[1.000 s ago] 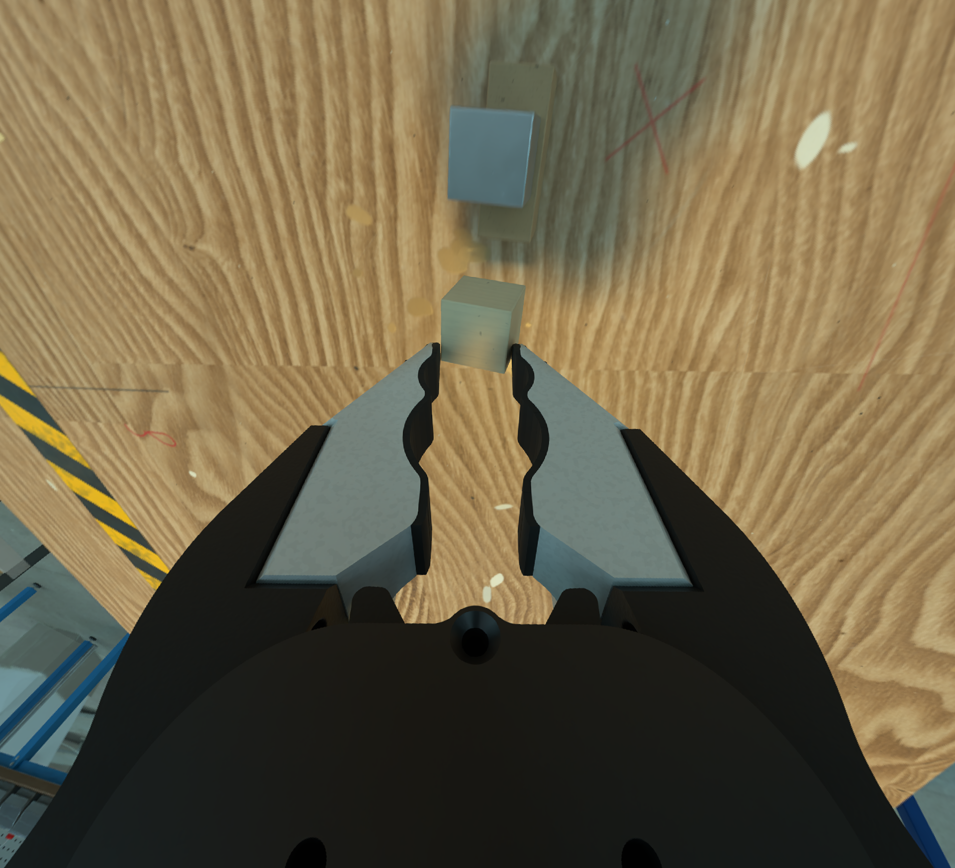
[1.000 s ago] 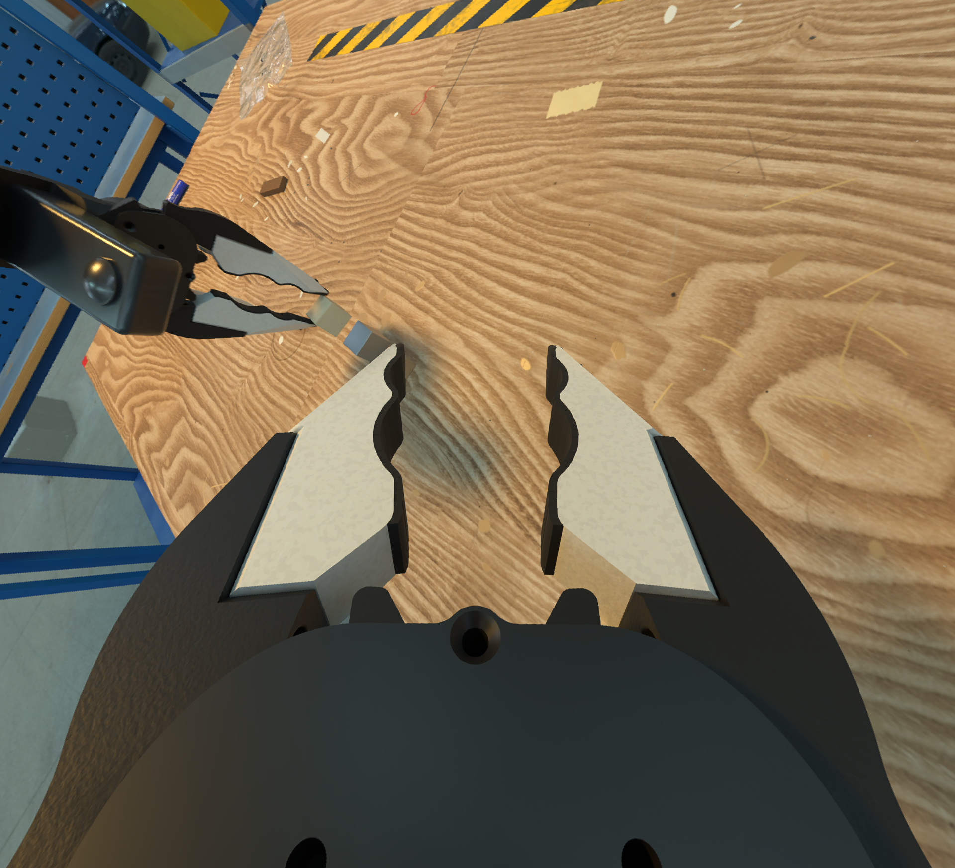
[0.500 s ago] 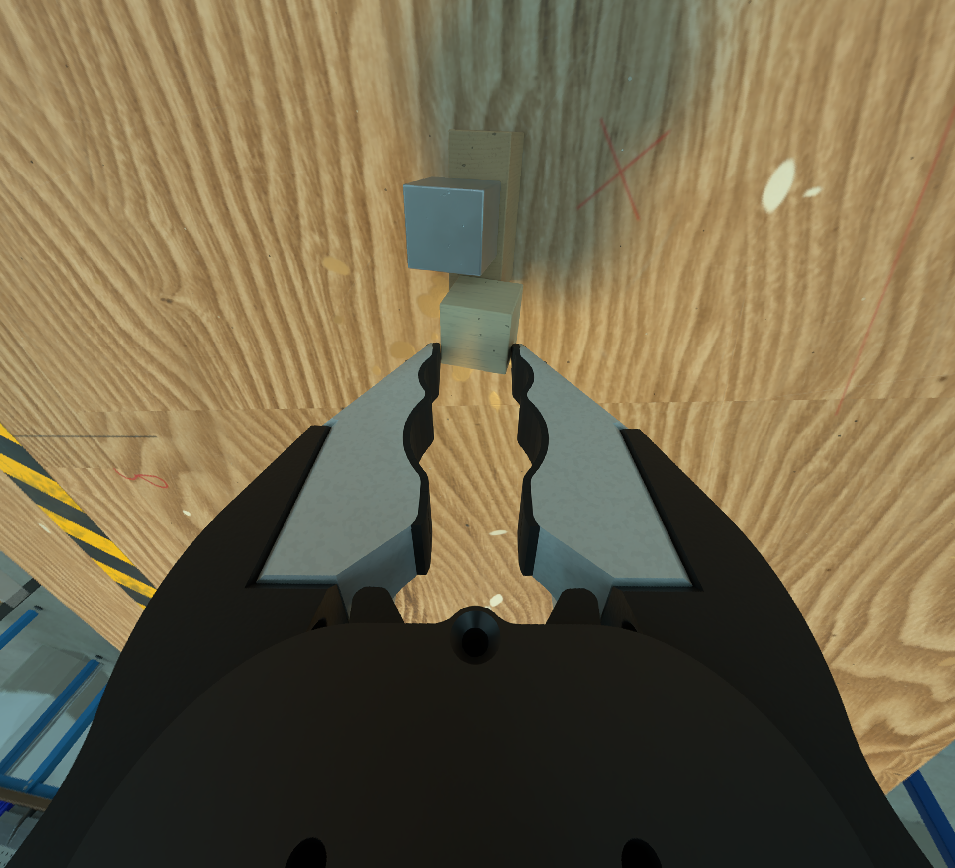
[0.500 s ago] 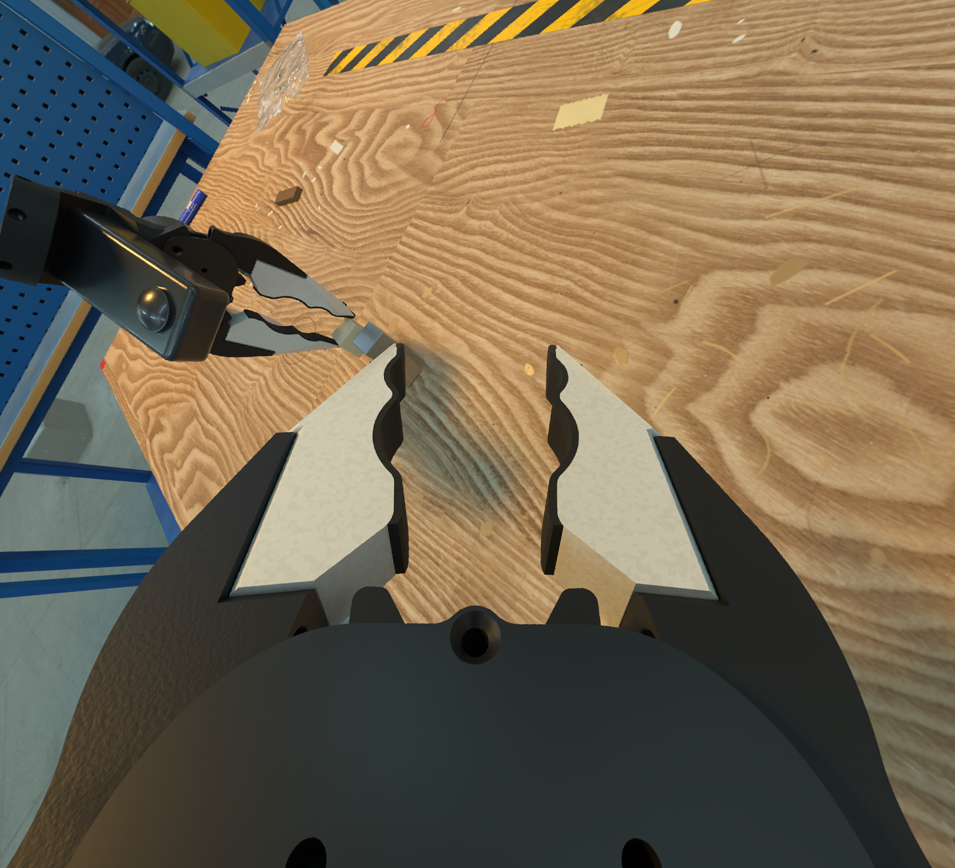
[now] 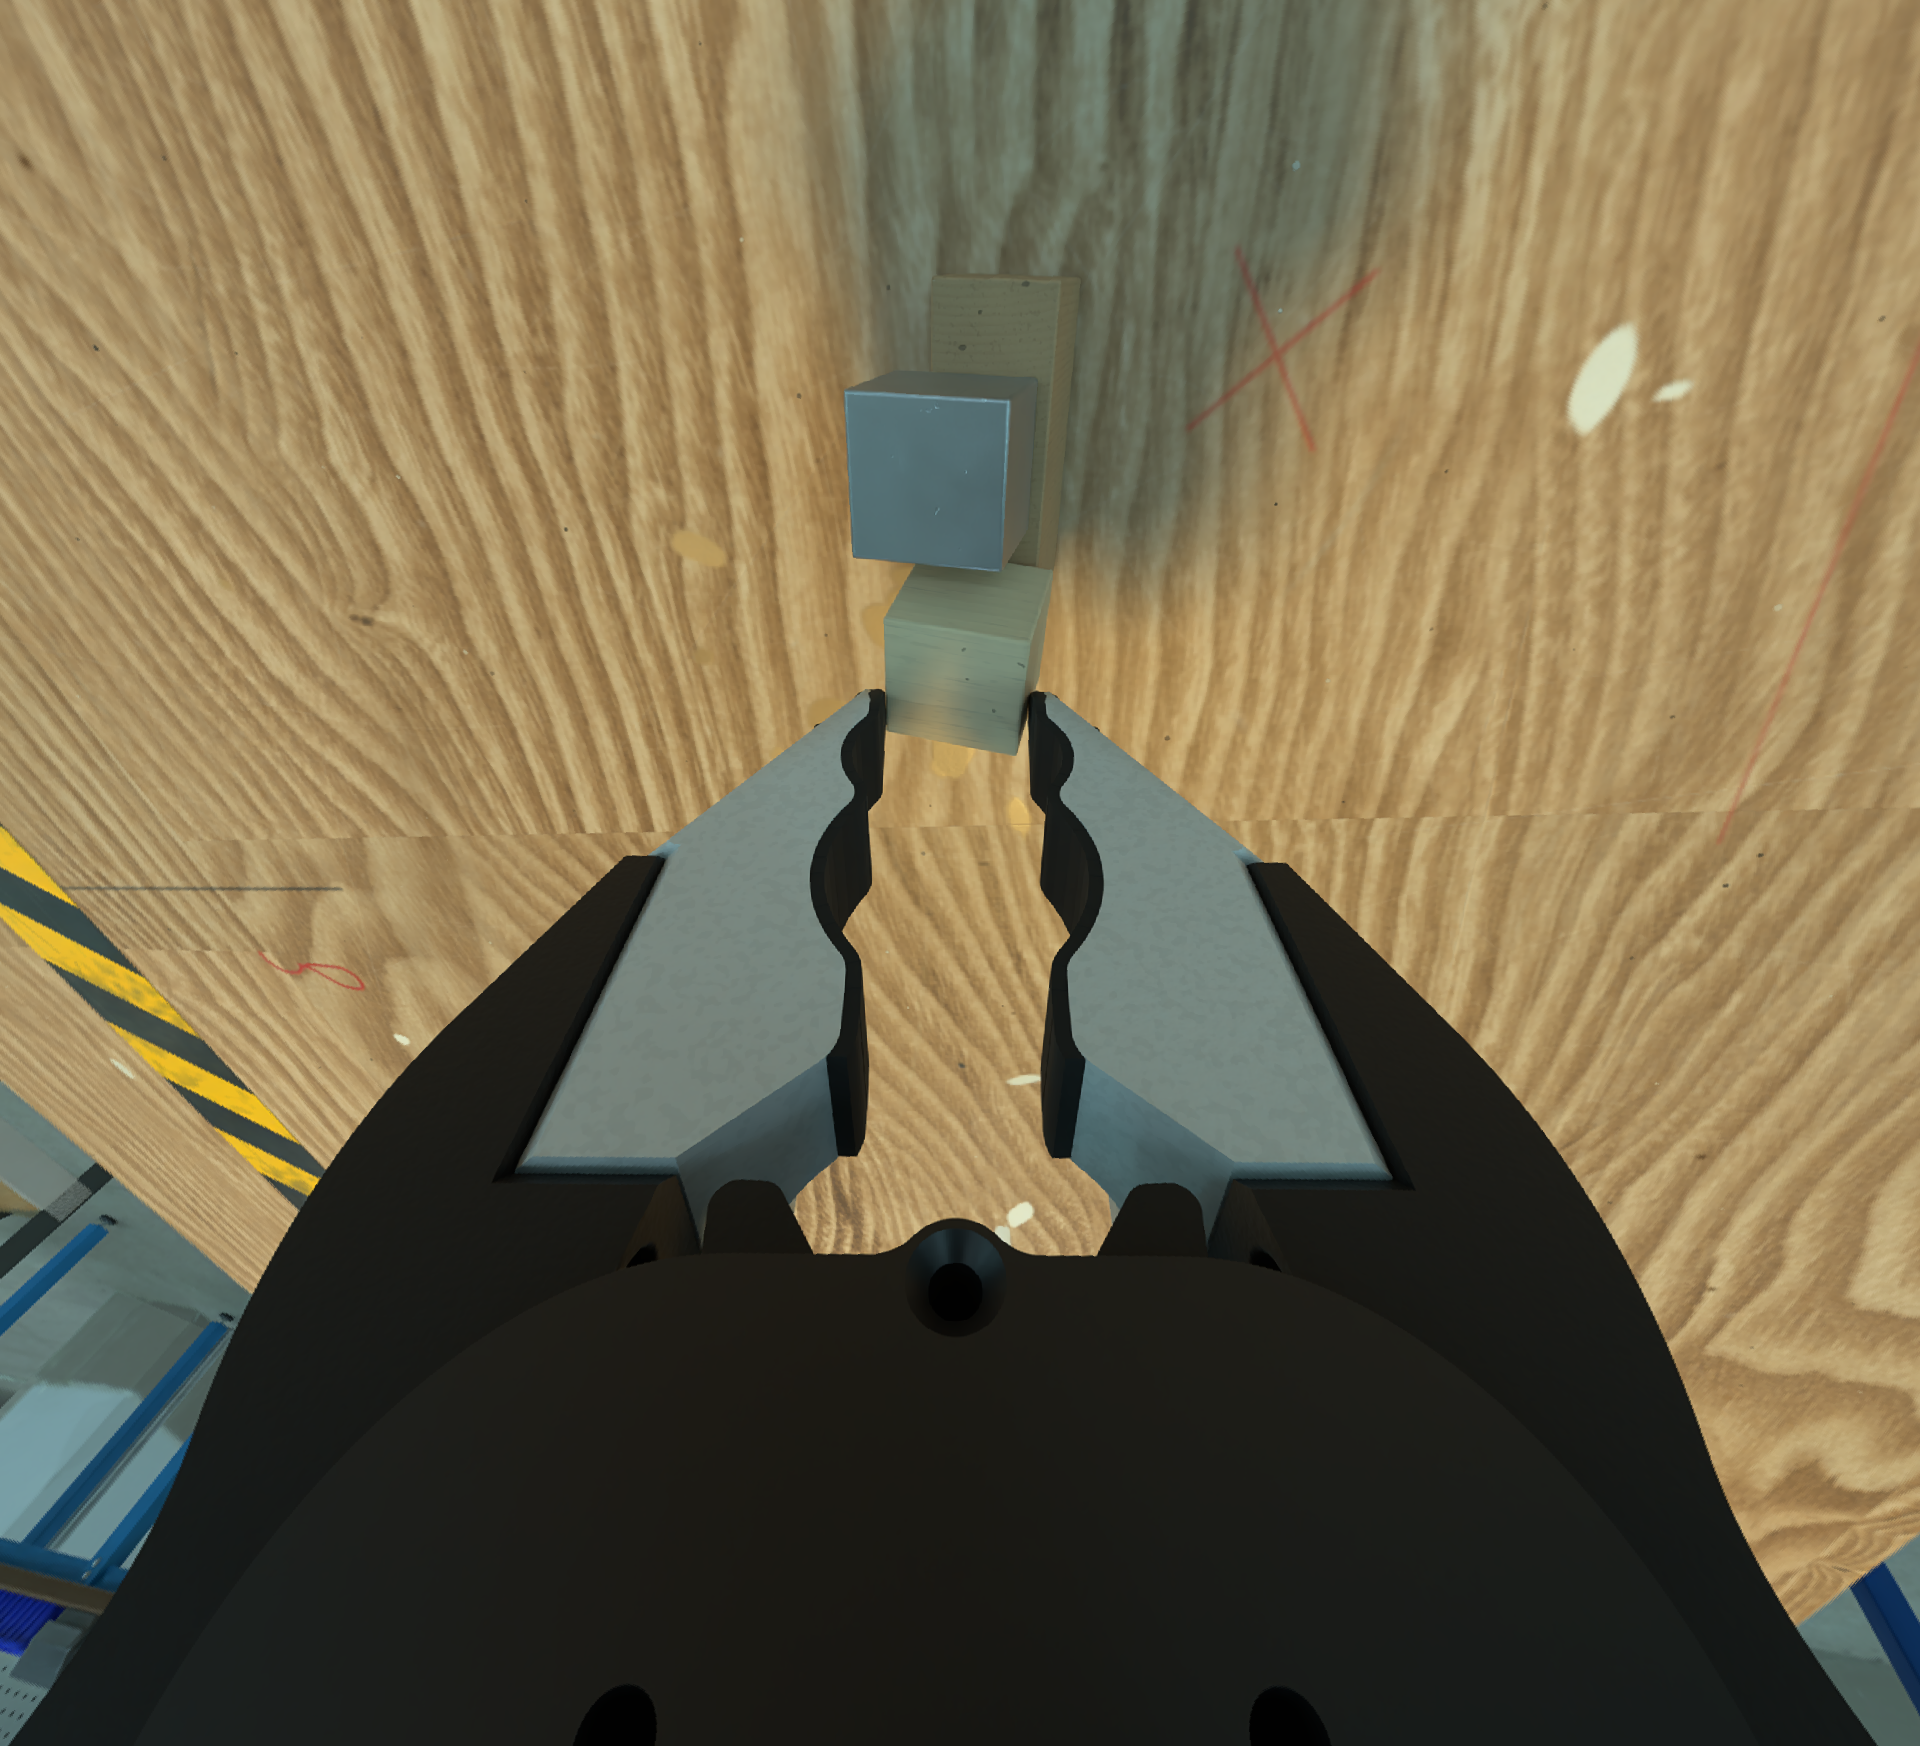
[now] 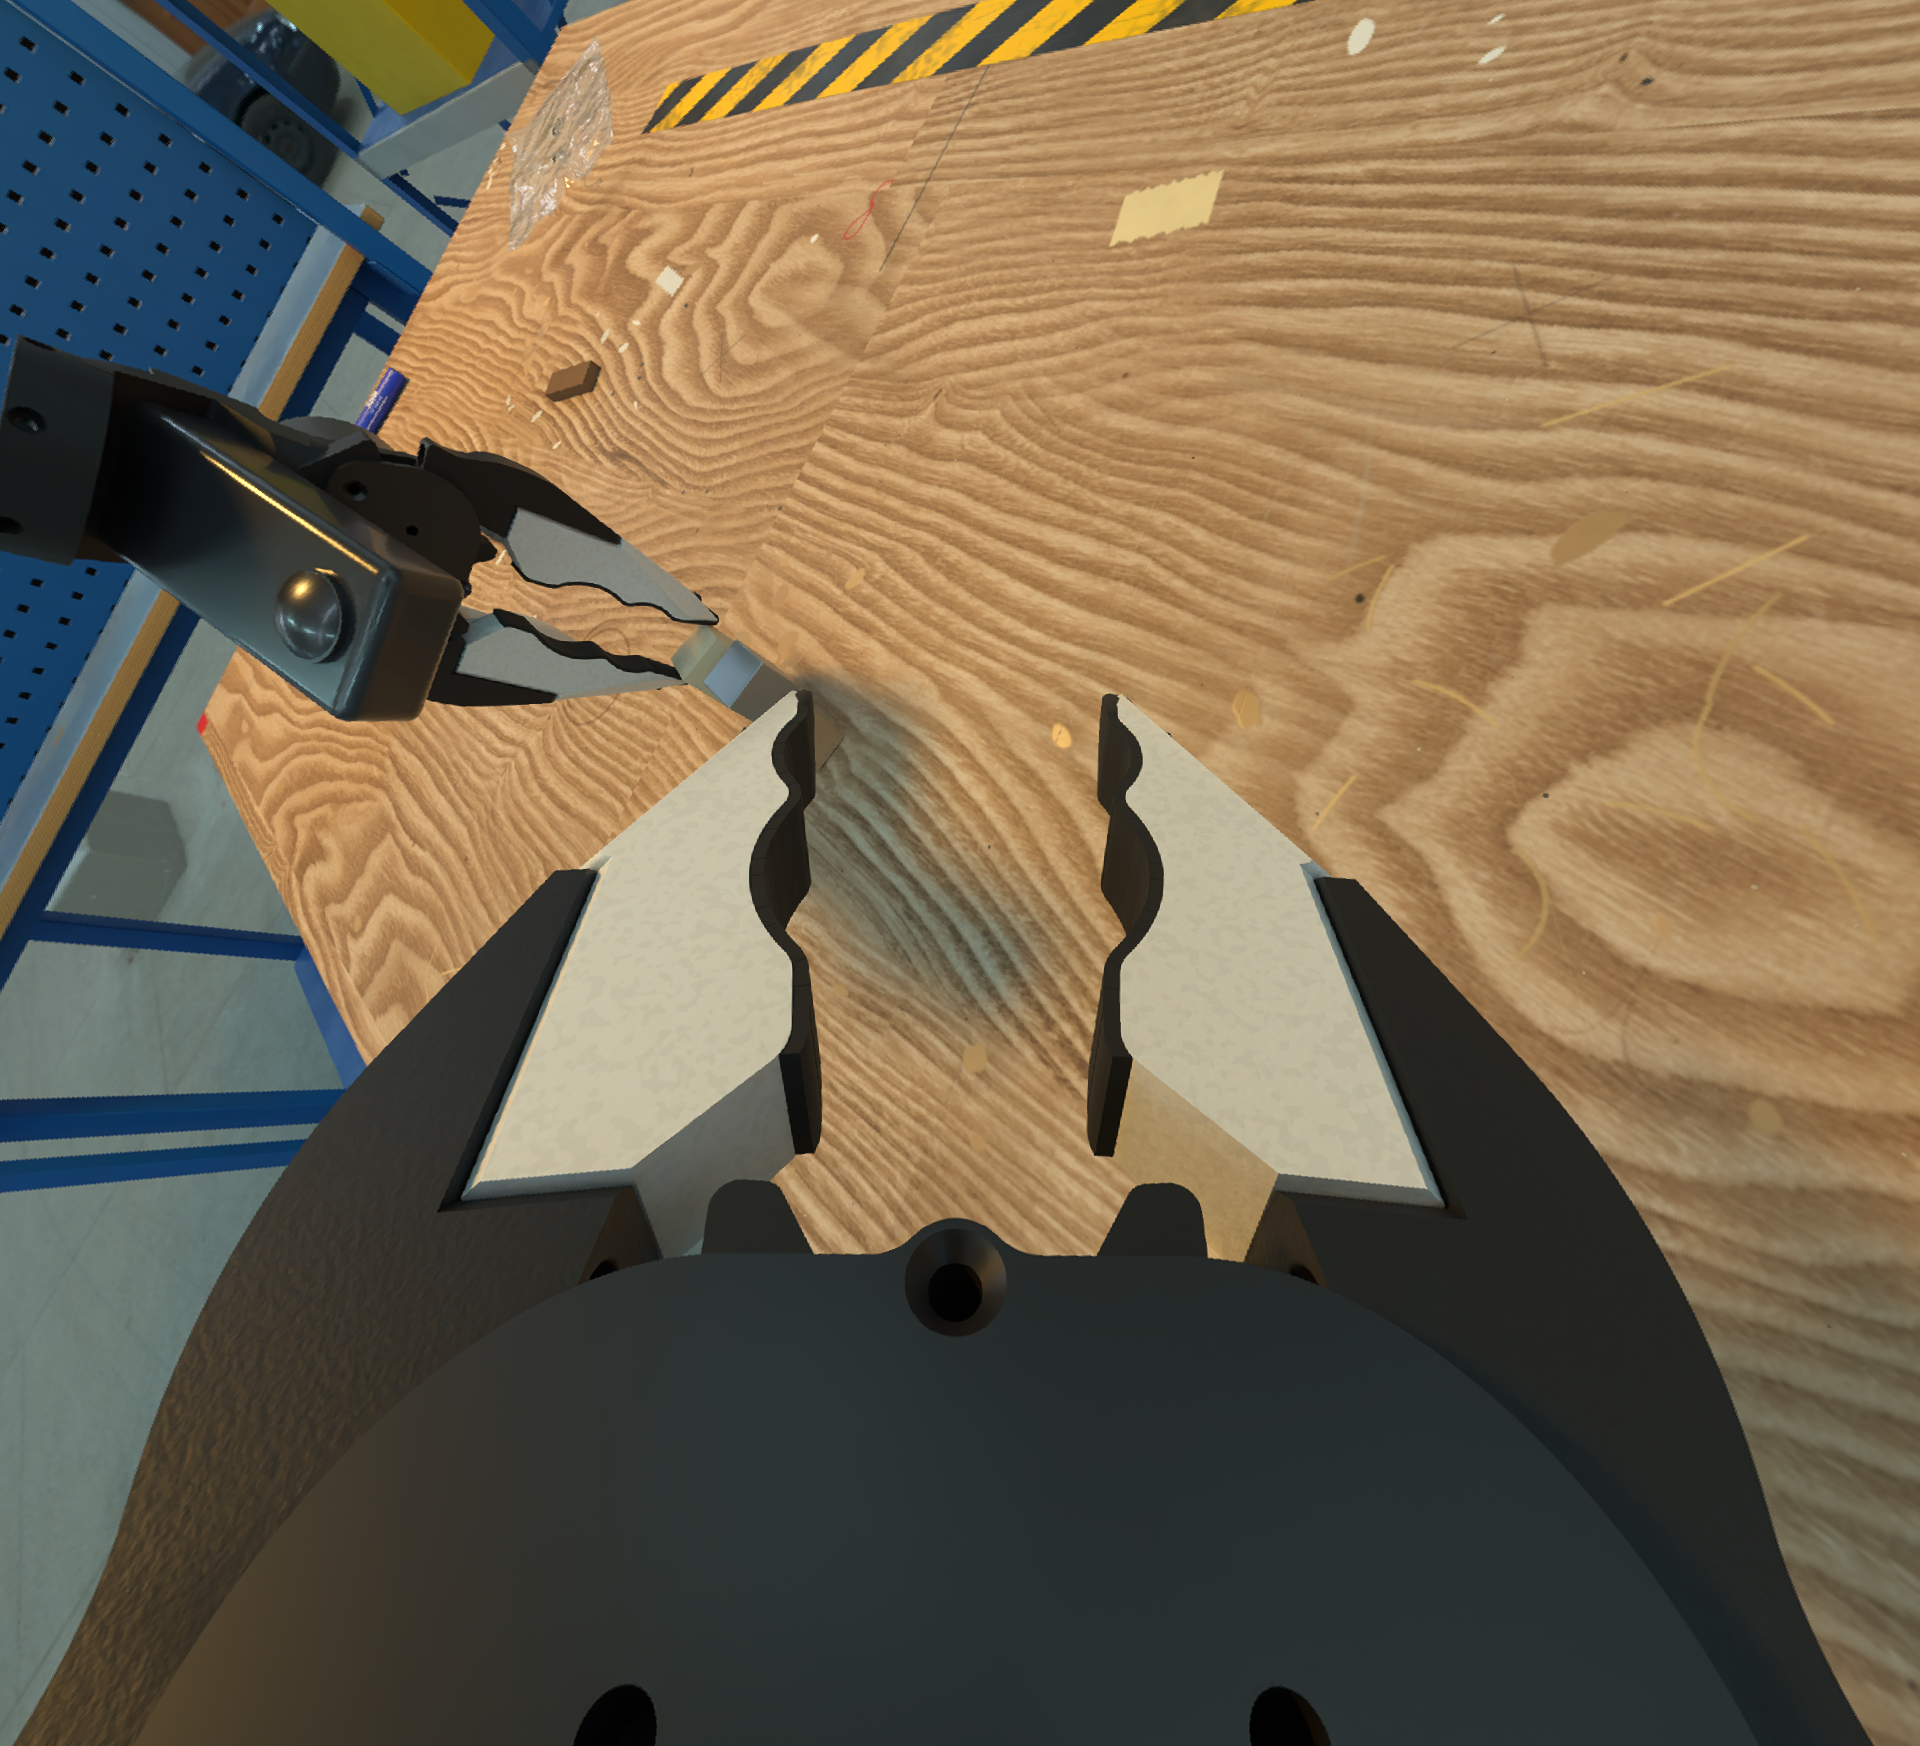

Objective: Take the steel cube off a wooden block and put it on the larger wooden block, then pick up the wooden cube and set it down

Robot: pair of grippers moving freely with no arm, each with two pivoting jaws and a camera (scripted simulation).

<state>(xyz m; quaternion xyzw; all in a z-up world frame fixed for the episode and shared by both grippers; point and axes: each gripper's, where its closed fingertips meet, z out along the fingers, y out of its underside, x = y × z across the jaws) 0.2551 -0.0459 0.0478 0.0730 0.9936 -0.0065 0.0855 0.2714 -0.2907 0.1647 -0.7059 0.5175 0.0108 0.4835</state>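
left gripper tips sit either side of the wooden cube, cube between the 2 fingers. steel cube directly beyond it, on the larger wooden block, which runs further back on the table. in the right wrist view, right gripper is apart over bare table, the stack just left of its left finger.

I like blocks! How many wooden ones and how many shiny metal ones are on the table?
Wooden blocks: 2, the small wooden cube in the left claw and the larger wooden block
Metal blocks: 1, the steel cube
Total: 3
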